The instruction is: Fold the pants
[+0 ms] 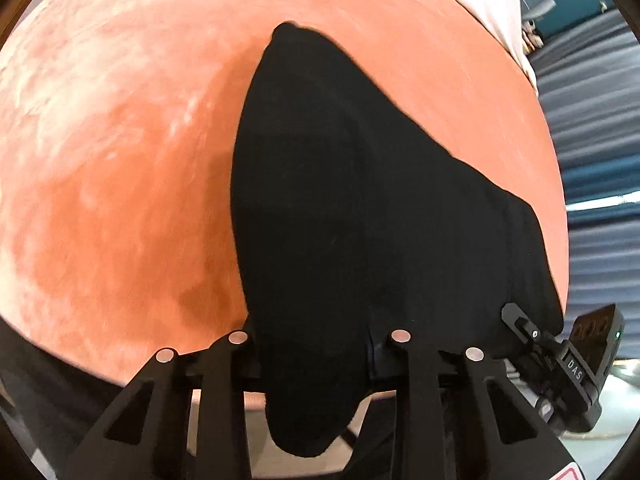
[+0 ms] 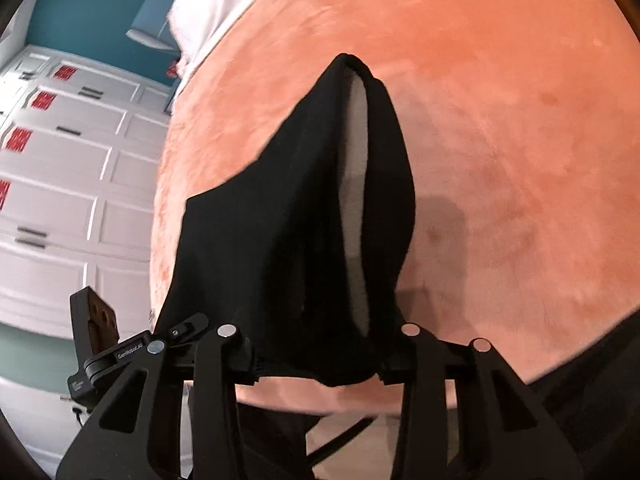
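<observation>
The black pants hang stretched over an orange plush bed cover. My left gripper is shut on the cloth's near edge, and a flap hangs down below the fingers. In the right wrist view the pants show a pale grey lining in an open fold. My right gripper is shut on the near edge there too. The other gripper shows at each view's side: the right one and the left one, both holding the same edge.
The orange cover fills most of both views. A white pillow or sheet lies at the far end. White panelled cabinets with red labels stand to the left of the bed, and a teal wall beyond them.
</observation>
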Tool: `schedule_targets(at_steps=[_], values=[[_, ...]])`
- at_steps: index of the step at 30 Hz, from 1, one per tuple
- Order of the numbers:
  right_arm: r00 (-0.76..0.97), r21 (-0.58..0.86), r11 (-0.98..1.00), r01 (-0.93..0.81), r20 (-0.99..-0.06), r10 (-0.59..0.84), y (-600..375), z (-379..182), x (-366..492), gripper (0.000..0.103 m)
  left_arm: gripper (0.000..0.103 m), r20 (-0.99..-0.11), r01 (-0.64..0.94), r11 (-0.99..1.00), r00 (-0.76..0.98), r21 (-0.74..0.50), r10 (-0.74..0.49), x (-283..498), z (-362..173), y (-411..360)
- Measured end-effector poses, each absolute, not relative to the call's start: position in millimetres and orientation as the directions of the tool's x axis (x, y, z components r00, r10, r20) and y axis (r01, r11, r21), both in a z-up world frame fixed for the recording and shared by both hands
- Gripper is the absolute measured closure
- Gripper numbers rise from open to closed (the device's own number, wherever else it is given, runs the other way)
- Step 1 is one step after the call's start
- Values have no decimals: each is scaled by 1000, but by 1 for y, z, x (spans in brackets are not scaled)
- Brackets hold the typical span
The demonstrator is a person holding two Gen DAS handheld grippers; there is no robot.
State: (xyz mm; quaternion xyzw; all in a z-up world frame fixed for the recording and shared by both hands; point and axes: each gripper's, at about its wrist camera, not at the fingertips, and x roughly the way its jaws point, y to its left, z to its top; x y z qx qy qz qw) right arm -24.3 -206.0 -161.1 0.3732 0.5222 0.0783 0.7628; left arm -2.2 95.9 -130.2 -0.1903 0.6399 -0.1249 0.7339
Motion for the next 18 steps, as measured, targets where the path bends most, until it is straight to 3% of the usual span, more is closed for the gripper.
schedule_targets(at_steps=[5,18], values=[[354,598,737,314,-794,494,-206,-189,-46,64,74,-918,-60,919,104,-389,-382,-25,-151,92],[367,671,638,377,-741,562,-214,-215,-45,49,66,-943,-45,948,128,-314,-306,-12,-151,68]])
